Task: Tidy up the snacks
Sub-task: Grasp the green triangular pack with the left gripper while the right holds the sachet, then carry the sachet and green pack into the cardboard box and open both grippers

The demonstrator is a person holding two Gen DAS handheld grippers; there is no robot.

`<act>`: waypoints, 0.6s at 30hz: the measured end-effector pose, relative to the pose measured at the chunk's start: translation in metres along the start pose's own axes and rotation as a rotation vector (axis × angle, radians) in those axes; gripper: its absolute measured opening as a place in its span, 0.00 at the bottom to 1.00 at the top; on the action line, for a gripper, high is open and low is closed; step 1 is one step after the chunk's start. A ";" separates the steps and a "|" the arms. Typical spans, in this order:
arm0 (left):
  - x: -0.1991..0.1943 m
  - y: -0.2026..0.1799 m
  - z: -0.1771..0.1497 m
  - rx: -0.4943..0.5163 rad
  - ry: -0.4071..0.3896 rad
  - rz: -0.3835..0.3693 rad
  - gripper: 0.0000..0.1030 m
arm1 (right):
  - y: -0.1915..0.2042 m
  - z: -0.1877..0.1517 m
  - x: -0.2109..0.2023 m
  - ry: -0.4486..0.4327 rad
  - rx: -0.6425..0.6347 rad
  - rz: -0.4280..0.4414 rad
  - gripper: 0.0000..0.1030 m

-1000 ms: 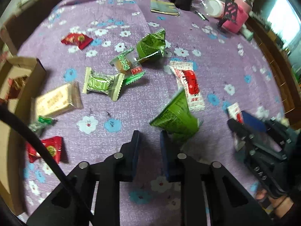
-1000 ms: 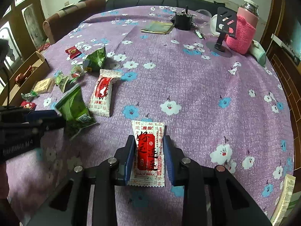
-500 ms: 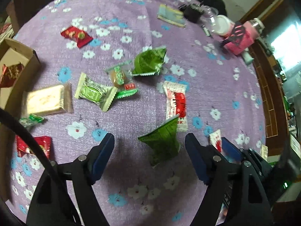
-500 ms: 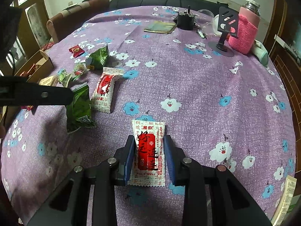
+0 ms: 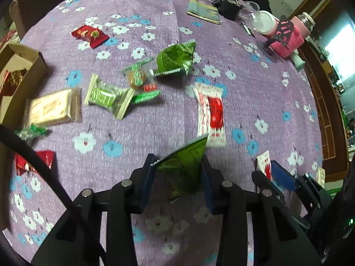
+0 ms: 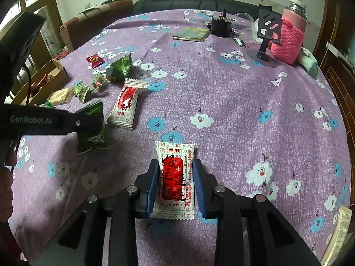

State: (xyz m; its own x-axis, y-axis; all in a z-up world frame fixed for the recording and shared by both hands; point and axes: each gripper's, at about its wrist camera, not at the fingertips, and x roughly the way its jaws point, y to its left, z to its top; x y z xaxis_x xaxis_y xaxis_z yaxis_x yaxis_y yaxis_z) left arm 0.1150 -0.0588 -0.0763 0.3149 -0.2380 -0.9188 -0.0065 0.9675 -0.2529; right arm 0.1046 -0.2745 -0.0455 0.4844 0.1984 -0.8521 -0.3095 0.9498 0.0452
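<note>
Green foil marks the snack pouch (image 5: 184, 166) standing between the pads of the left claw (image 5: 177, 166), which closes around it with both pads touching its sides, low over the purple flowered tabletop (image 5: 155, 28). The right claw (image 6: 176, 177) is clamped on a white-and-red sachet (image 6: 175, 177) lying flat on the cloth. Just beyond the green pouch lies a second white-and-red packet (image 5: 210, 113). Farther left sit another green pouch (image 5: 175, 58), a pale green wrapped sweet (image 5: 106, 97) and a beige biscuit bar (image 5: 53, 108), beside a cardboard box (image 5: 22, 57).
</note>
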 end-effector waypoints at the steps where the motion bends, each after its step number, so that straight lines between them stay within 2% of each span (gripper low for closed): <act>1: -0.001 0.002 -0.002 0.003 -0.001 0.000 0.39 | 0.000 -0.001 0.000 0.003 0.001 0.004 0.29; 18: -0.040 0.037 -0.067 0.152 -0.091 0.072 0.39 | 0.047 -0.044 -0.028 0.029 -0.034 0.055 0.29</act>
State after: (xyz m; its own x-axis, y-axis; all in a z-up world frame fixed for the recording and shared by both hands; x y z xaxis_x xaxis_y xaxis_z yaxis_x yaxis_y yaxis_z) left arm 0.0384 -0.0189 -0.0688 0.4030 -0.1659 -0.9000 0.1095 0.9851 -0.1326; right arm 0.0409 -0.2462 -0.0422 0.4420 0.2423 -0.8637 -0.3629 0.9288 0.0749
